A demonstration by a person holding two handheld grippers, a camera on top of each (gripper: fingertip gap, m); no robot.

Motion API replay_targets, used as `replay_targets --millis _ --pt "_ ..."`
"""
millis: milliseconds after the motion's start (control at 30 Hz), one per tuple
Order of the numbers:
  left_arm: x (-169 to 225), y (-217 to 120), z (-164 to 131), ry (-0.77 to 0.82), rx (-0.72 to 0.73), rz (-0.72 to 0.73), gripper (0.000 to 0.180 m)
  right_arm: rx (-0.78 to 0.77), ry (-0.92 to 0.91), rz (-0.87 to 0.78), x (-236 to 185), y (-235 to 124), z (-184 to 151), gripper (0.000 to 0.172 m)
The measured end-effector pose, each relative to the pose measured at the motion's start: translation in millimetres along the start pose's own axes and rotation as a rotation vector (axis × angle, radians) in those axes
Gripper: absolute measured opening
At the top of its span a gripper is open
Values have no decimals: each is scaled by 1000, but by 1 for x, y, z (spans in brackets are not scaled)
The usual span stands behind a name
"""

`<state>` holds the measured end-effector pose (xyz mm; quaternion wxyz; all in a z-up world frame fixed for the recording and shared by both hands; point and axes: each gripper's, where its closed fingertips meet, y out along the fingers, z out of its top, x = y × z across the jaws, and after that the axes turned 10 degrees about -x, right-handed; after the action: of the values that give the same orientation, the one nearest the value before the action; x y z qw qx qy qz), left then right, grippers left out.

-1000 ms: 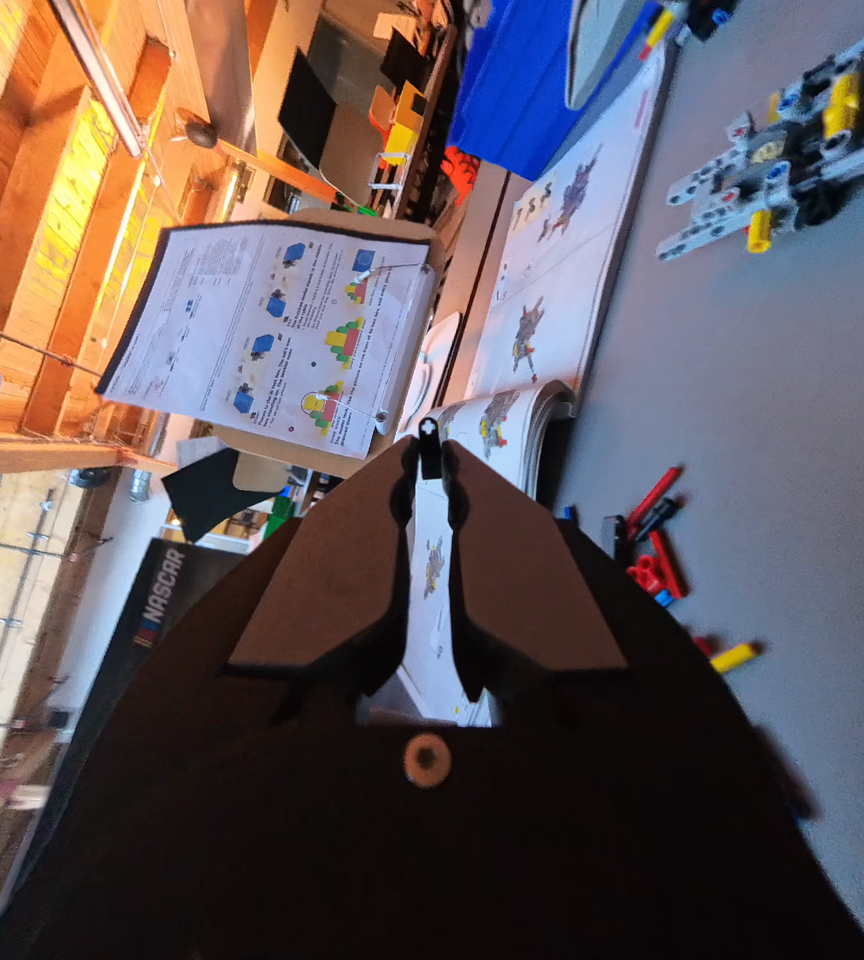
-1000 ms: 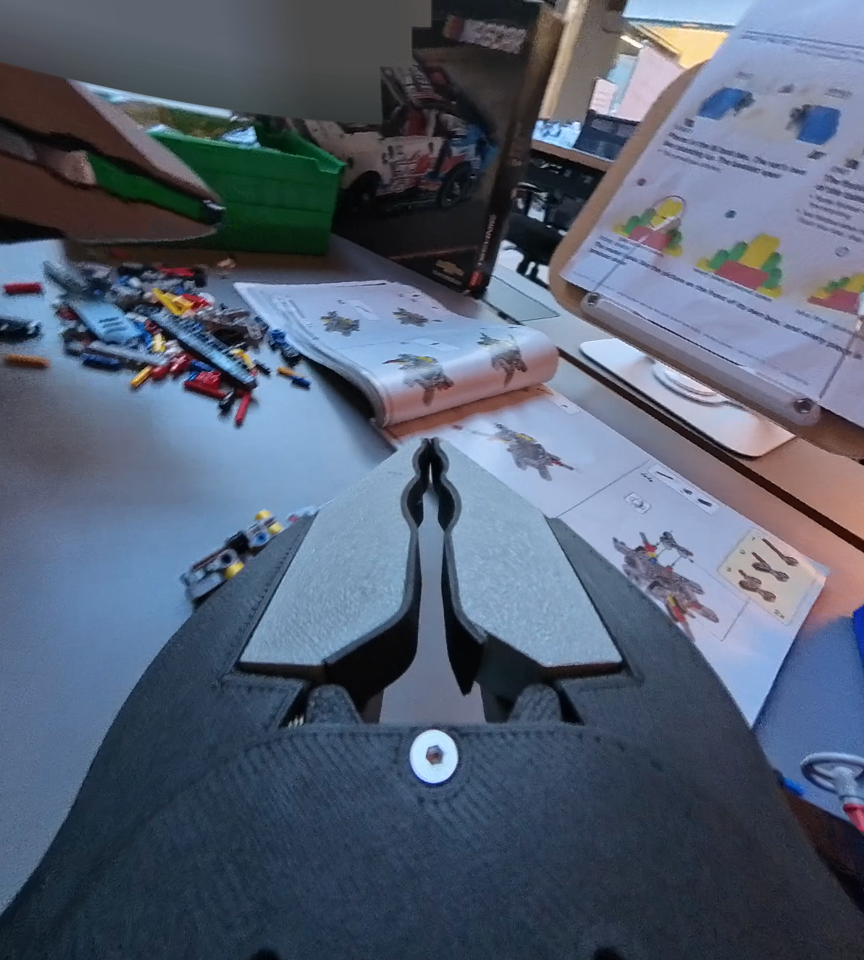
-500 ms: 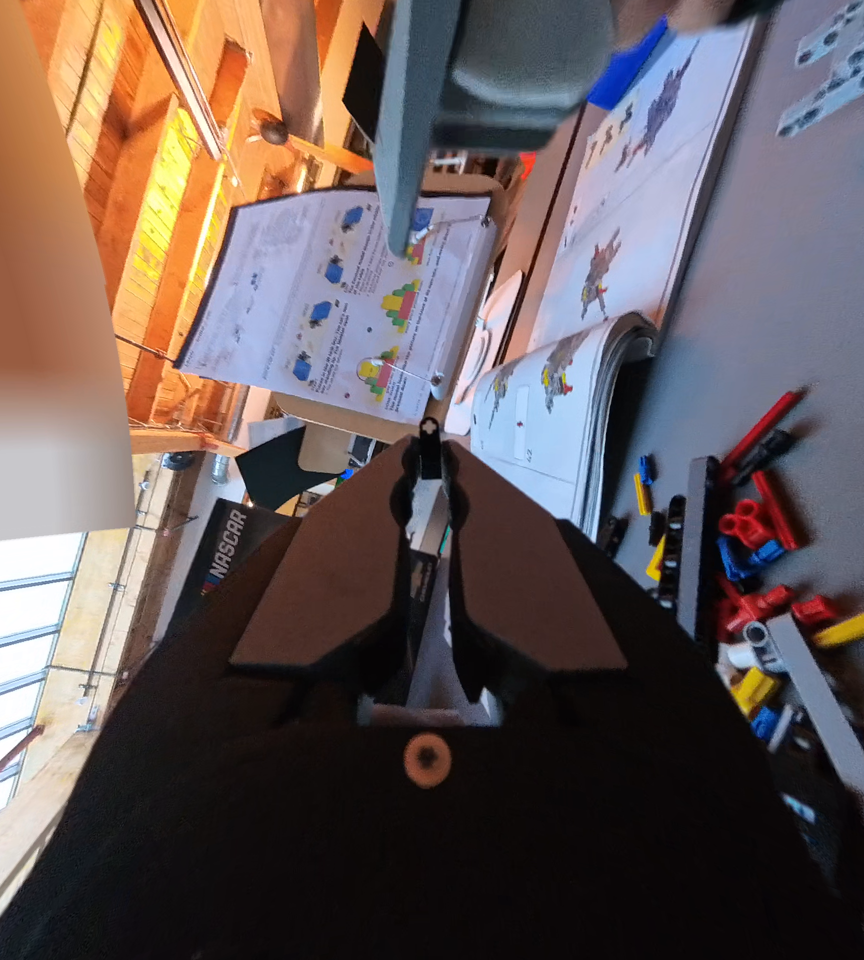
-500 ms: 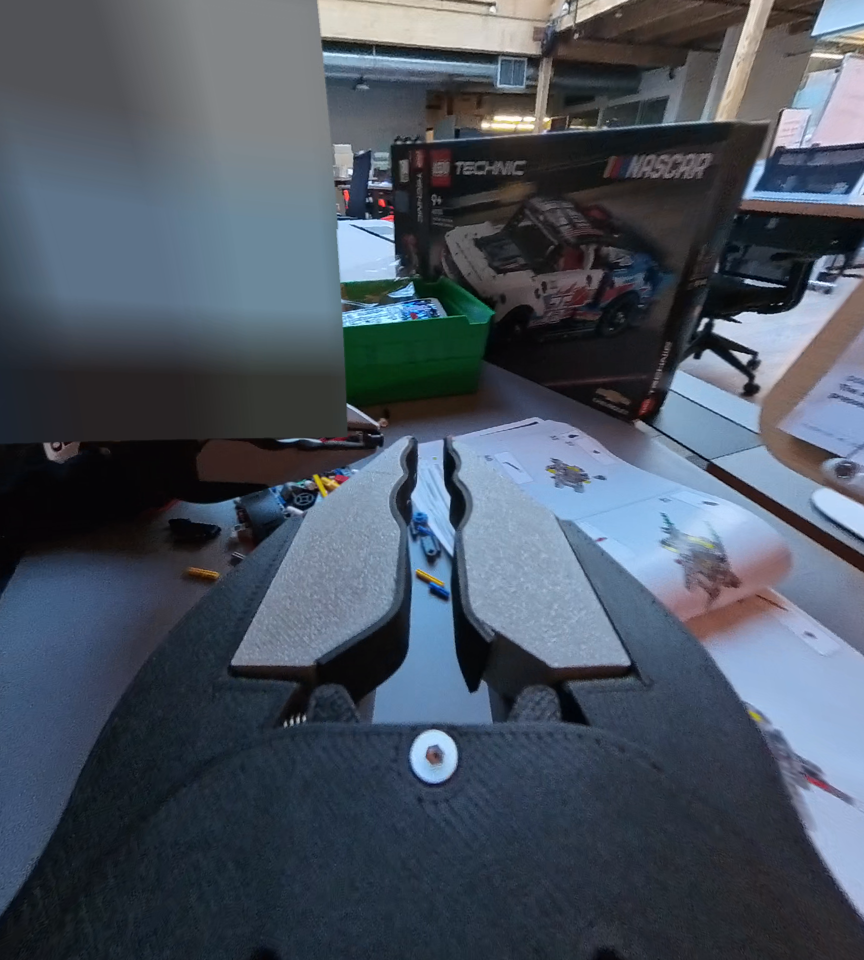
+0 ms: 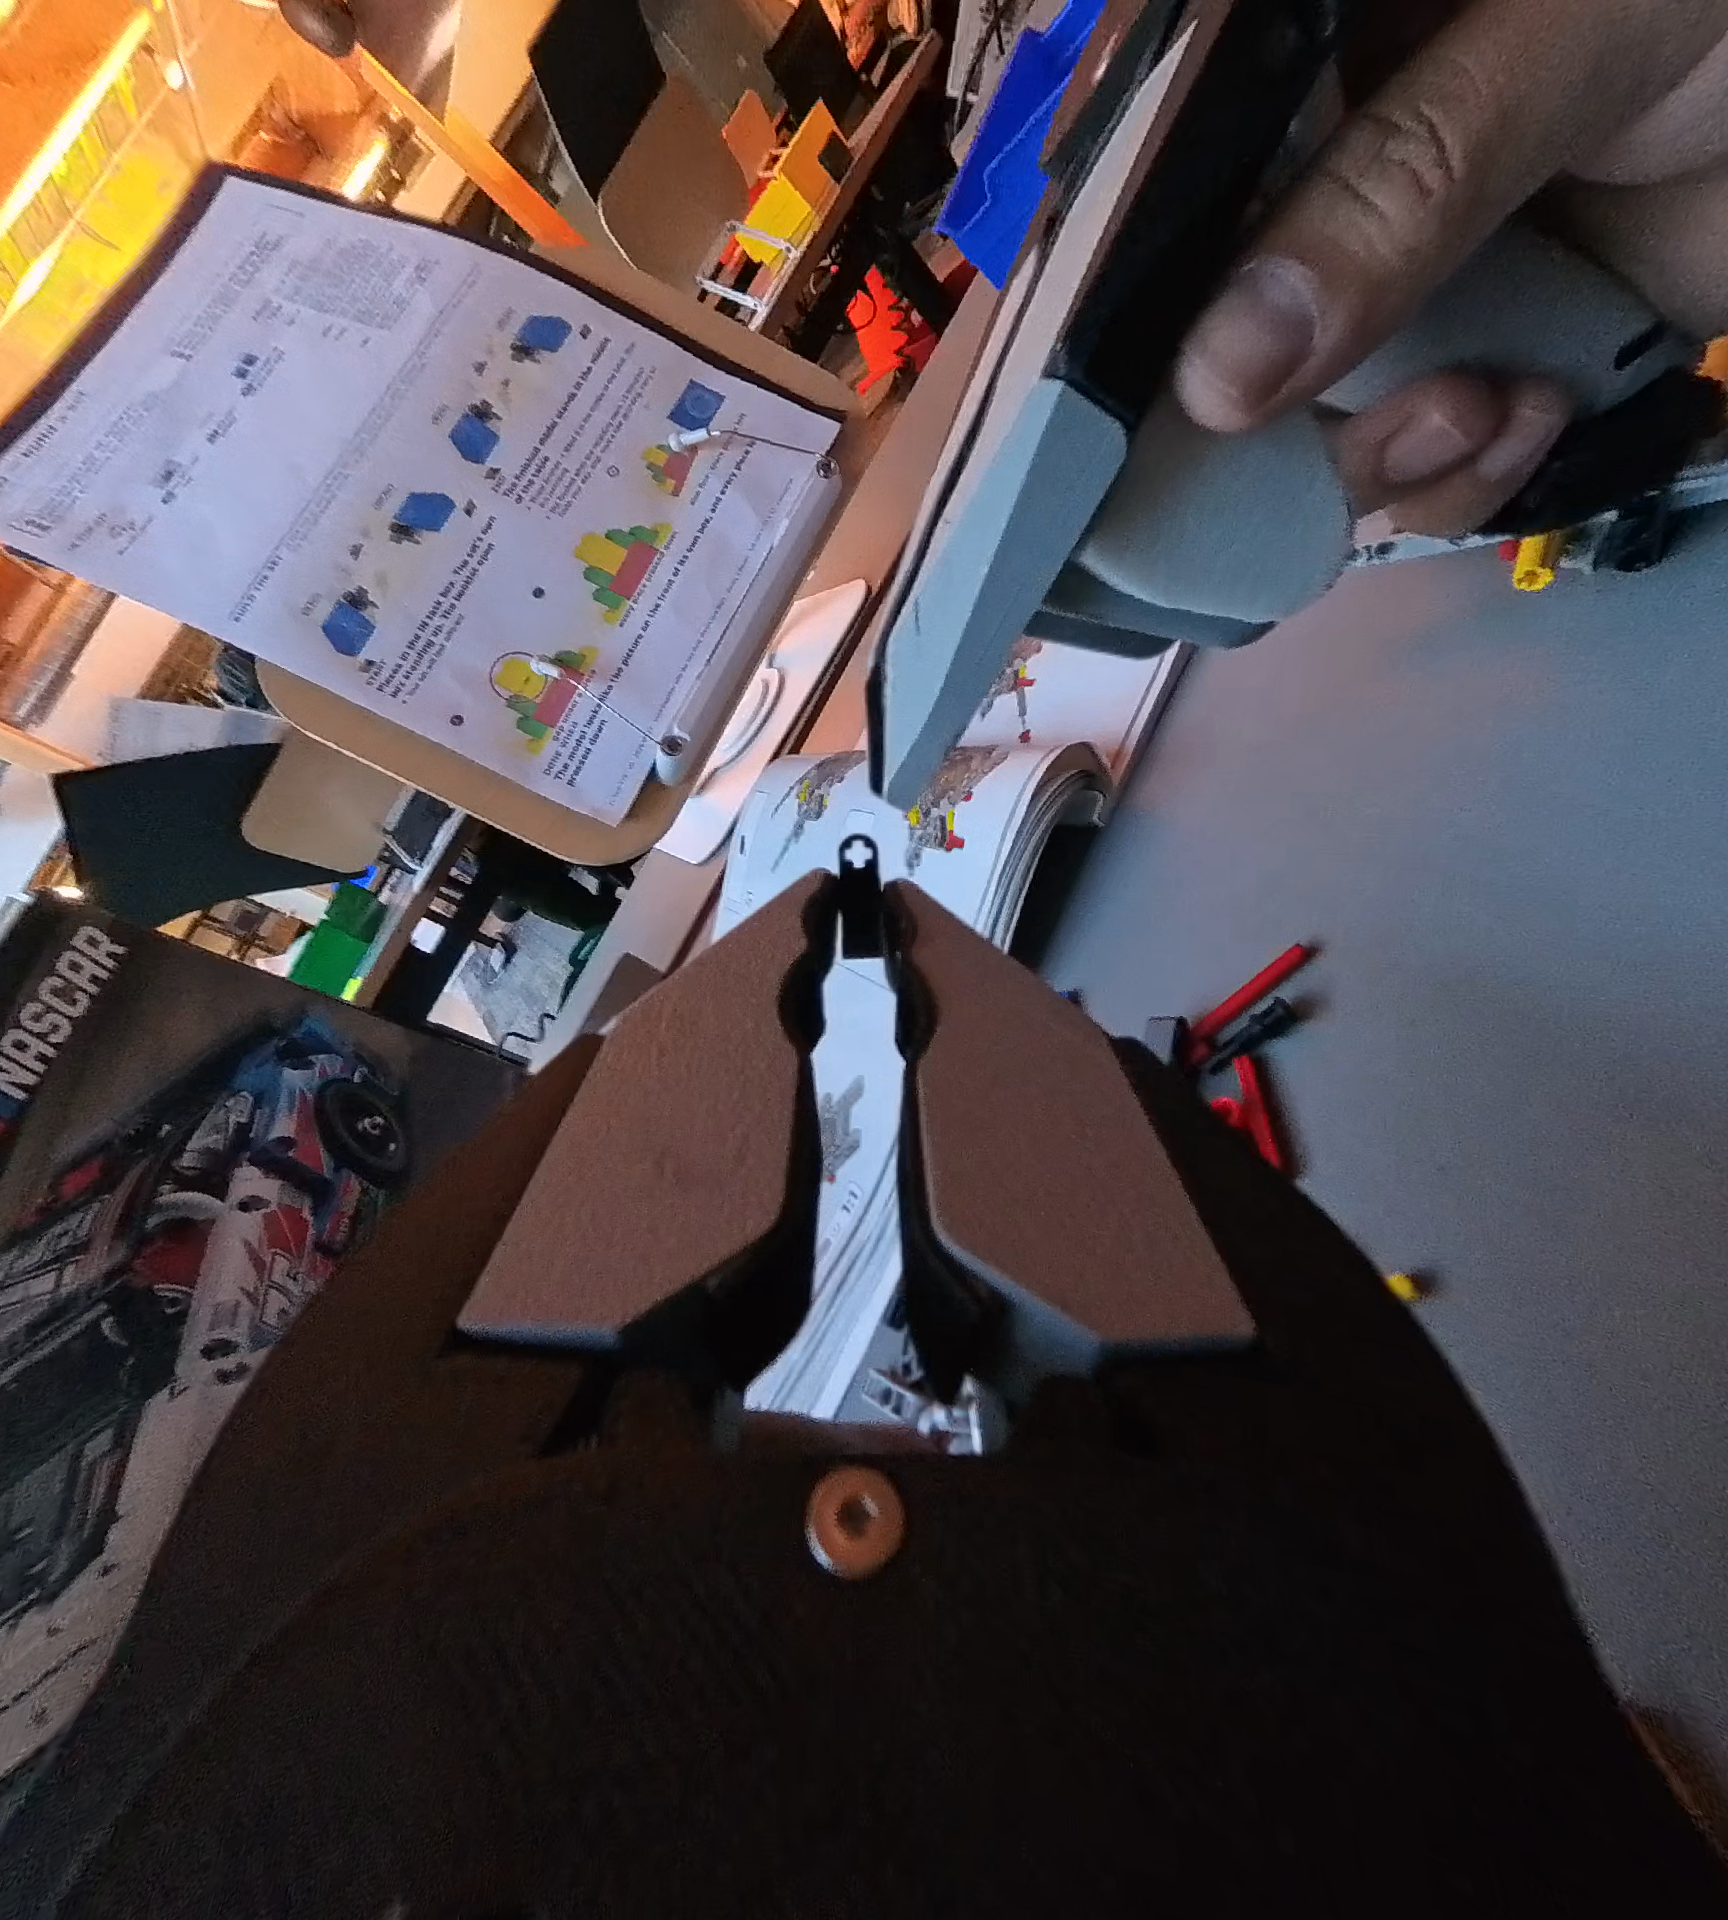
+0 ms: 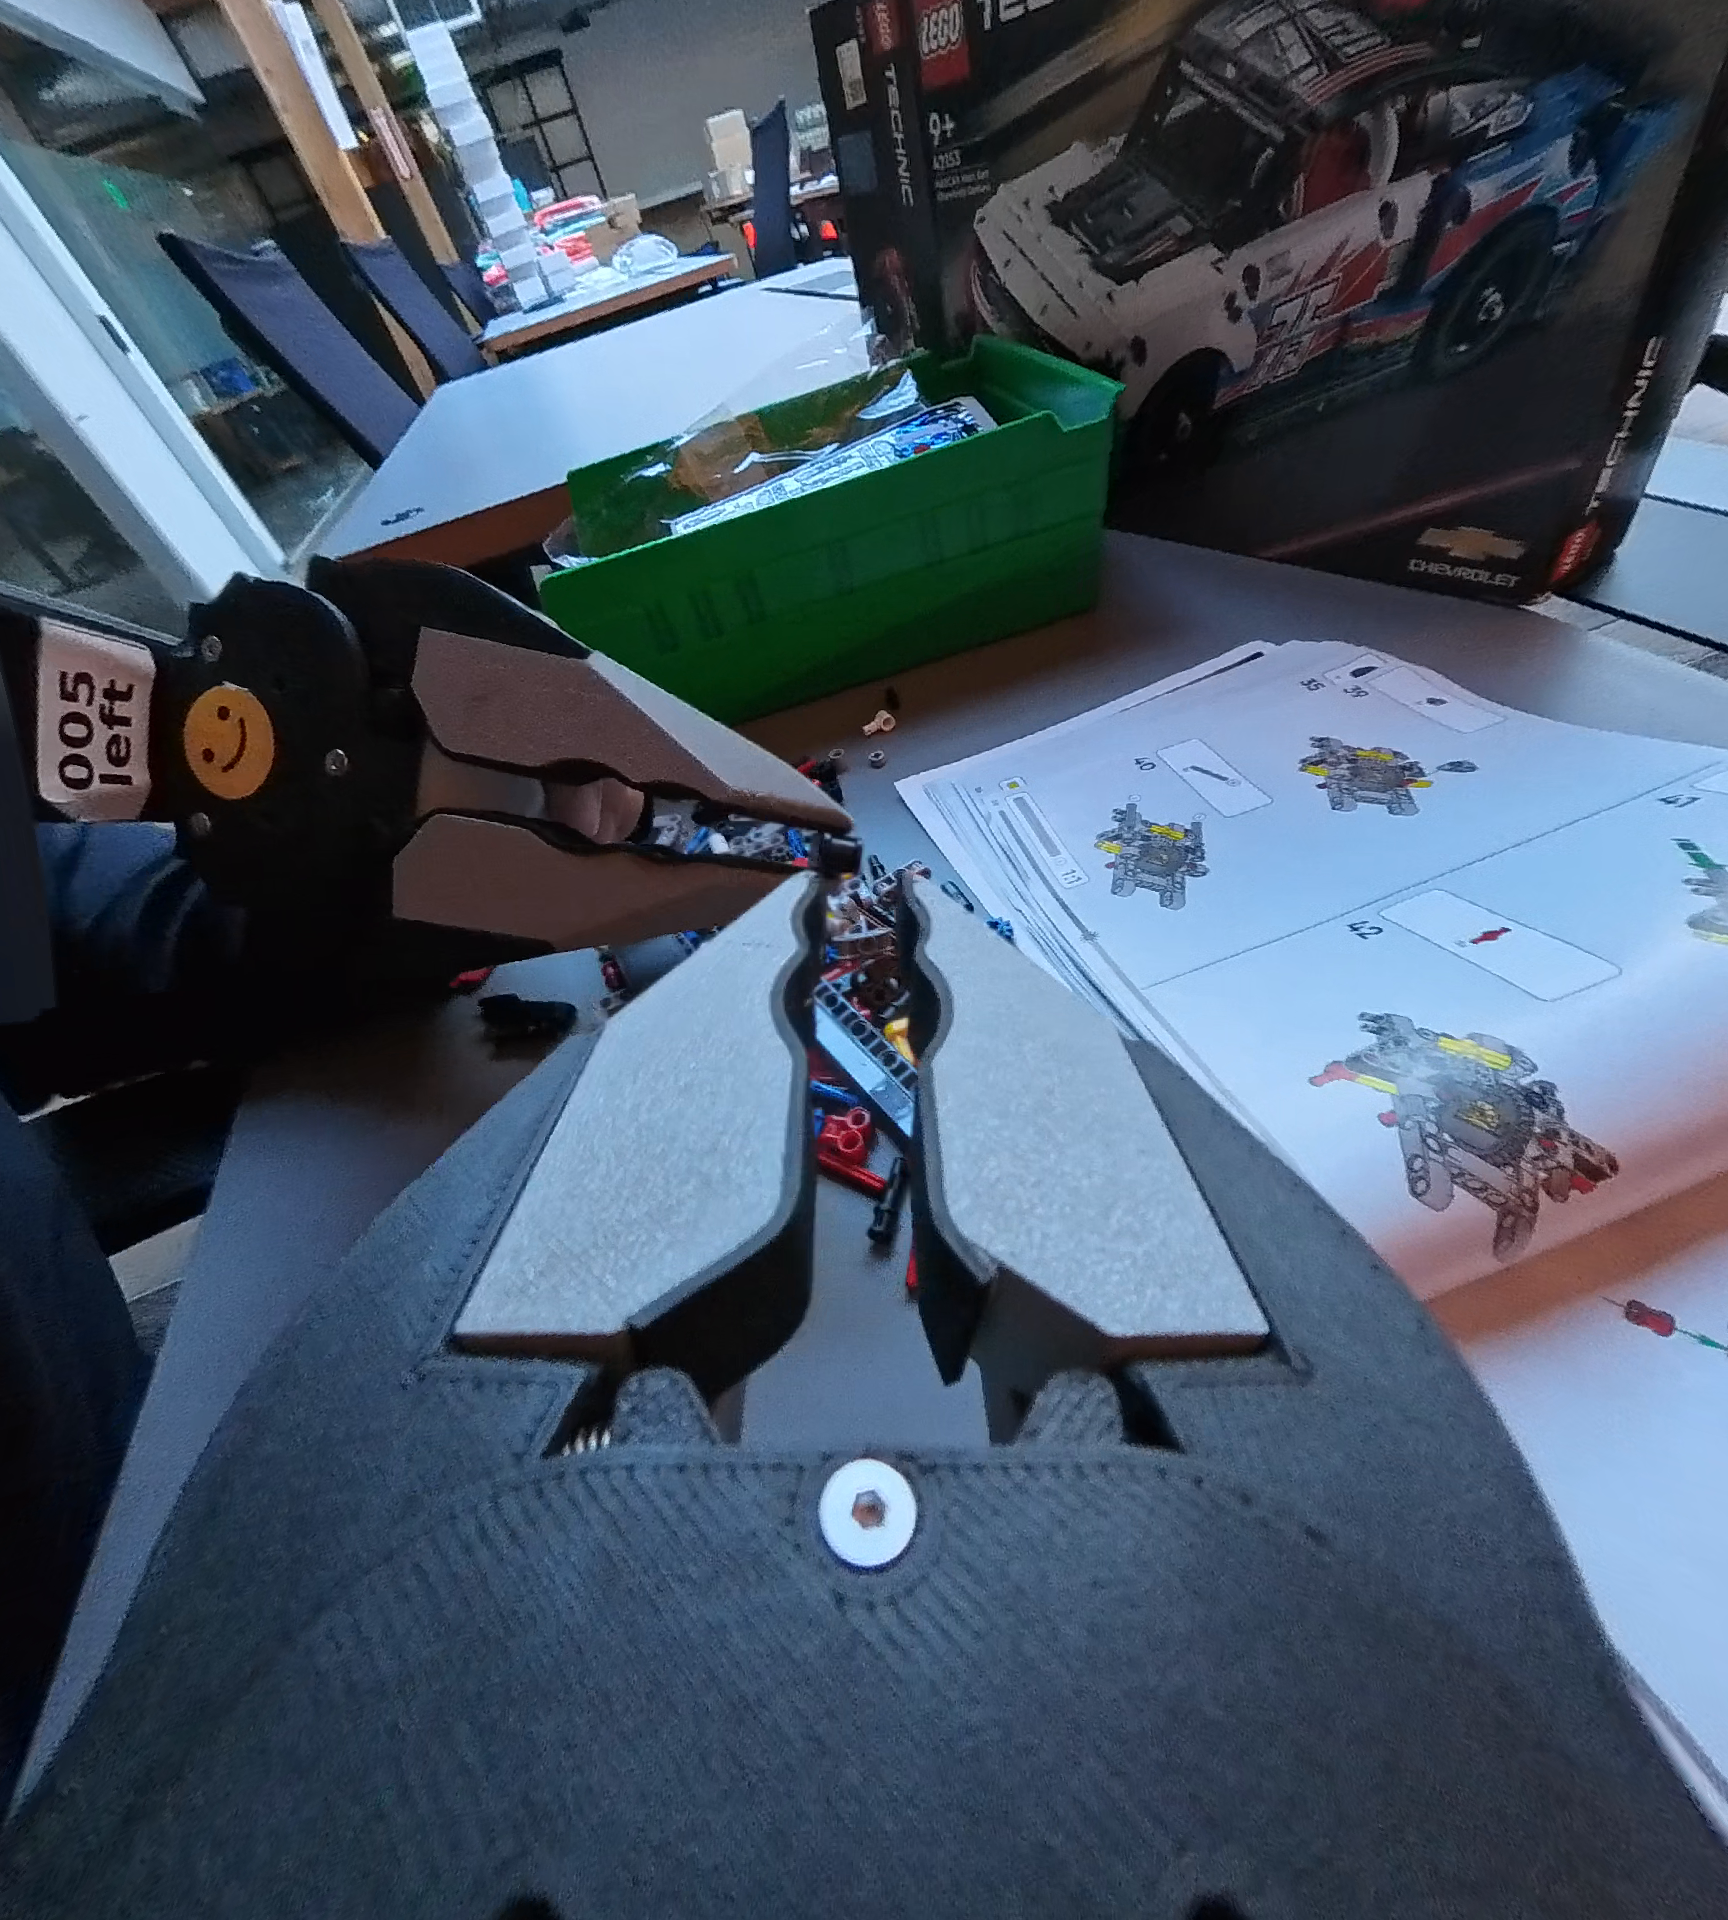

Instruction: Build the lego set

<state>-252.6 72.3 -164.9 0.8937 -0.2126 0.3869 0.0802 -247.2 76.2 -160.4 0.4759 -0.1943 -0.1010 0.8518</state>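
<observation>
While my left tongs (image 5: 862, 883) are pinched shut on a tiny black plastic connector piece with a cross-shaped hole at its tip (image 5: 858, 868), my right tongs (image 6: 858, 894) stand narrowly parted with nothing between them, fingertips just beside that same piece where it shows in the right wrist view (image 6: 836, 854).

So, how's this little guy going to handle? My guess: feather light, hard stiff plastic, smooth sides, so it'll want to squirt out or twist if squeezed off-centre. It doesn't look fragile, just small and slippery. Only its far end pokes past my left fingertips, so that exposed end with the cross hole is the only spot open to a second grip, and there isn't much of it. I'd go square on the flat sides, not the rounded tip.

Around it: the grey desk (image 5: 1462, 935) has a scatter of small red, blue, black and yellow plastic pins and beams (image 6: 855, 1101) sitting under my right tongs, and an open white instruction booklet with printed build diagrams (image 6: 1411, 935) to their right. Farther back there's a green plastic bin holding clear bags (image 6: 839, 561) and a big dark cardboard box with a race car pictured on it (image 6: 1359, 291). A printed sheet on a tan board stand (image 5: 424, 468) stands behind the booklet.
</observation>
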Motion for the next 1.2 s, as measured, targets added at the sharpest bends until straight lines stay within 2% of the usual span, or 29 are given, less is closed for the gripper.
replay_targets --millis 133,200,333,433,533,633,700,833,1000,1200 --pt "0 -7 11 93 61 64 6 30 0 63 -13 1 6 16" --pt "3 -8 14 150 71 91 6 32 -27 48 -15 1 7 5" --pt "5 -9 17 204 71 126 6 39 -67 34 -16 -2 7 4" --pt "3 -12 20 118 96 93 6 53 -80 49 -17 -7 10 4" --pt "-8 -13 17 4 105 61 17 115 23 85 -9 -19 18 4" --pt "-11 -10 12 -41 84 33 19 172 155 156 -1 -27 22 4" --pt "-7 -10 13 -50 87 13 19 173 178 184 -1 -27 21 4" --pt "1 -5 8 -32 39 -10 15 149 30 184 -16 -25 19 4" --pt "7 2 -7 -46 -46 -66 12 105 -169 30 -9 -32 15 4" --pt "3 12 -35 -158 -156 -116 11 131 -278 -136 14 -55 17 4"
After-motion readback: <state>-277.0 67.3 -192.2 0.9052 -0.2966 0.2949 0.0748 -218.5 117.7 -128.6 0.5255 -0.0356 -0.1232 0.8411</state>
